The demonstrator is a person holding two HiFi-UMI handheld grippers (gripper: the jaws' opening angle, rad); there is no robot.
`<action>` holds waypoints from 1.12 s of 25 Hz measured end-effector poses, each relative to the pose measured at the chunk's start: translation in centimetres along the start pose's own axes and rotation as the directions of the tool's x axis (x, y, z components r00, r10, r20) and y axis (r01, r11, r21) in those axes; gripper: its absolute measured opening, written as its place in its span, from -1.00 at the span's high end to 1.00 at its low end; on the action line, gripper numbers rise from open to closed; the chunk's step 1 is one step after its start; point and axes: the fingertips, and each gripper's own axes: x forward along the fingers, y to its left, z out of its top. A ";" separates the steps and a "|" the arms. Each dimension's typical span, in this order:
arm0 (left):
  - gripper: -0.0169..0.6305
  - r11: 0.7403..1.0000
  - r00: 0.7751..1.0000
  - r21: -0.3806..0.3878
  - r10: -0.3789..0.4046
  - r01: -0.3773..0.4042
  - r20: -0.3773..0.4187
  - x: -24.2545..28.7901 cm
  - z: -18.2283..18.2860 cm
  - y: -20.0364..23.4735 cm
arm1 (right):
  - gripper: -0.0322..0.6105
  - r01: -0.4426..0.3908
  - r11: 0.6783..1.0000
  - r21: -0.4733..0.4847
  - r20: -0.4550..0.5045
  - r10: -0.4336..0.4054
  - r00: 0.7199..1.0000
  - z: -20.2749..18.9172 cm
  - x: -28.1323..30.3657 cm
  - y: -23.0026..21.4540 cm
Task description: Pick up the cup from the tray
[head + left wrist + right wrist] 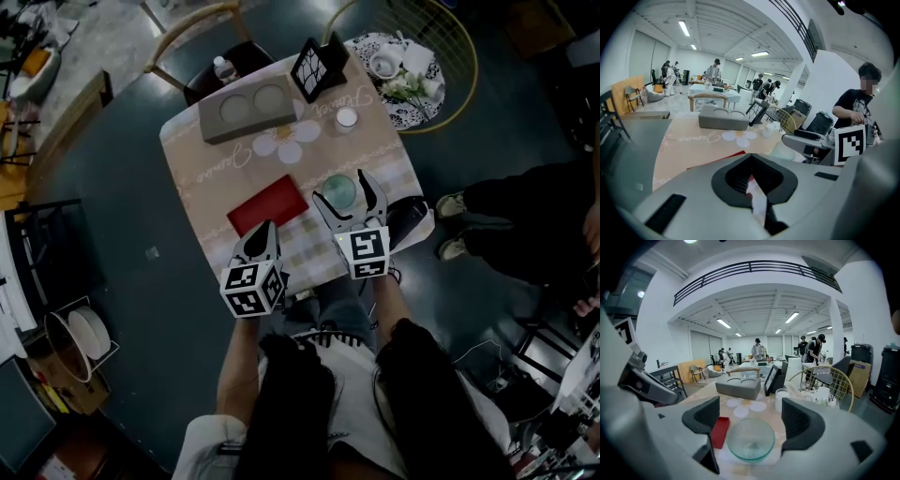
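A small white cup (346,117) stands on the tablecloth just right of a grey tray (248,111) with two round hollows, both of which look empty. The same cup (781,401) shows in the right gripper view, beyond the jaws. My right gripper (345,195) is open, and a clear glass bowl (750,439) sits on the table between its fingers. My left gripper (261,242) is shut over the table's near edge, beside a red flat tray (268,204). Its pads (740,180) meet with nothing held.
A black frame stand (317,66) sits at the table's far side next to the grey tray. To the far right, a wire chair (441,37) carries cups and flowers. A person's legs (525,216) are at the right, and a wooden chair (202,37) stands behind the table.
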 end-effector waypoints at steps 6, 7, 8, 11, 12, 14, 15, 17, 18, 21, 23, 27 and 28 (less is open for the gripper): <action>0.92 0.999 0.998 0.047 -0.027 0.025 0.062 -1.3 2.3 -0.9 | -0.35 -0.055 0.998 -0.024 -0.005 0.055 0.998 2.5 -1.3 1.5; 0.92 0.998 0.997 0.051 -0.027 0.023 0.071 -1.6 2.5 -0.9 | -0.35 -0.056 0.998 -0.019 0.001 0.056 0.998 2.9 -1.6 1.7; 0.92 0.998 0.997 0.051 -0.025 0.021 0.079 -1.8 2.6 -0.9 | -0.28 -0.050 0.999 -0.010 0.008 0.050 0.999 3.3 -1.9 1.8; 0.92 0.999 0.995 0.046 -0.017 0.012 0.100 -2.5 3.0 -0.6 | 0.34 -0.024 1.000 0.012 0.032 0.024 0.999 4.4 -2.7 2.1; 0.92 0.999 0.994 0.045 -0.013 0.008 0.104 -2.8 3.1 -0.5 | 0.42 -0.023 1.000 0.012 0.035 0.022 0.999 4.7 -2.9 2.4; 0.92 0.999 0.994 0.048 -0.006 0.001 0.113 -3.2 3.2 -0.3 | 0.57 -0.031 0.999 0.010 0.035 0.030 0.999 4.9 -3.3 3.0; 0.92 0.999 0.993 0.050 -0.006 0.001 0.118 -3.4 3.4 -0.4 | 0.60 -0.041 0.999 0.010 0.032 0.041 0.999 5.0 -3.4 3.4; 0.92 0.998 0.991 0.058 -0.012 0.004 0.131 -3.8 3.7 -0.5 | 0.60 -0.061 0.998 0.003 0.024 0.061 0.998 4.9 -3.5 4.1; 0.92 0.998 0.990 0.063 -0.015 0.006 0.138 -4.0 3.9 -0.7 | 0.63 -0.066 0.998 -0.002 0.021 0.066 0.998 4.9 -3.6 4.4; 0.92 0.997 0.988 0.076 -0.020 0.009 0.152 -4.9 3.9 -1.0 | 0.79 -0.066 0.998 -0.001 0.025 0.066 0.997 5.0 -4.6 5.4; 0.92 0.997 0.987 0.080 -0.022 0.009 0.160 -5.5 3.9 -1.0 | 0.84 -0.069 0.998 -0.006 0.023 0.069 0.997 5.1 -5.1 6.0; 0.92 0.997 0.982 0.083 -0.025 0.010 0.185 -6.4 4.3 -1.3 | 0.88 -0.083 0.996 -0.024 0.002 0.083 0.997 5.0 -5.9 6.9; 0.92 0.996 0.981 0.086 -0.028 0.011 0.190 -6.6 4.3 -1.4 | 0.88 -0.082 0.997 -0.017 0.002 0.082 0.997 5.0 -6.1 7.0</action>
